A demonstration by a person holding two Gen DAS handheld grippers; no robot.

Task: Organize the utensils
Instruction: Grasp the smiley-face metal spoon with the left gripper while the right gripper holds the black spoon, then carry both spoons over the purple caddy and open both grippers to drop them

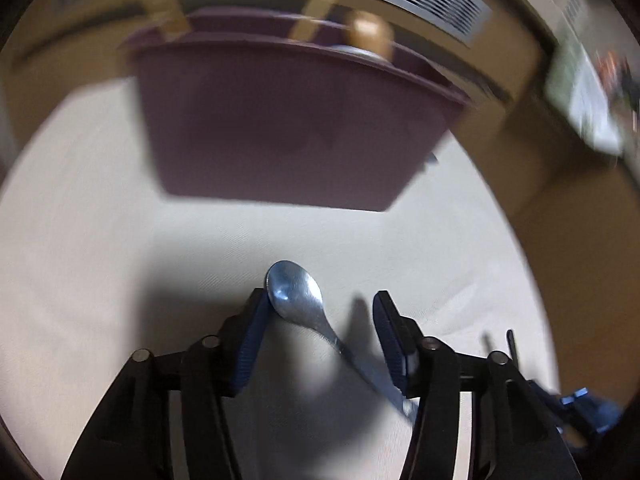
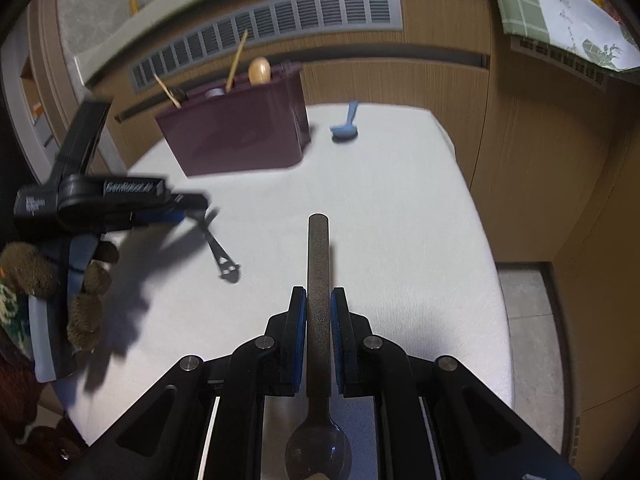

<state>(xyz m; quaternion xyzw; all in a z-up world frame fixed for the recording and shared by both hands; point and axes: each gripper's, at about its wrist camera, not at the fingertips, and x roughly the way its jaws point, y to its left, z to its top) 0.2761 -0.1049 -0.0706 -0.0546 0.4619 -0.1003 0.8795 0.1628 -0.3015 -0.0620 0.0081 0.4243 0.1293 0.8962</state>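
Note:
My left gripper [image 1: 320, 294] stands open low over the white table [image 1: 120, 240]. A silver spoon [image 1: 296, 292] lies flat between its fingers, bowl beside the left fingertip, handle running back under the right finger. No pad presses on it. The right wrist view shows that left gripper [image 2: 200, 210] over the silver spoon's handle [image 2: 224, 258]. My right gripper [image 2: 319, 292] is shut on a dark spoon [image 2: 318, 256], handle pointing forward, bowl back near the camera. A purple bin [image 1: 288, 128] [image 2: 240, 136] ahead holds wooden utensils [image 2: 260, 70].
A blue spoon [image 2: 345, 128] lies on the table [image 2: 400, 220] right of the bin. A person's furry-gloved hand [image 2: 84, 304] holds the left gripper. Wood panelling with a vent grille [image 2: 280, 16] backs the table; its right edge drops to the floor [image 2: 528, 320].

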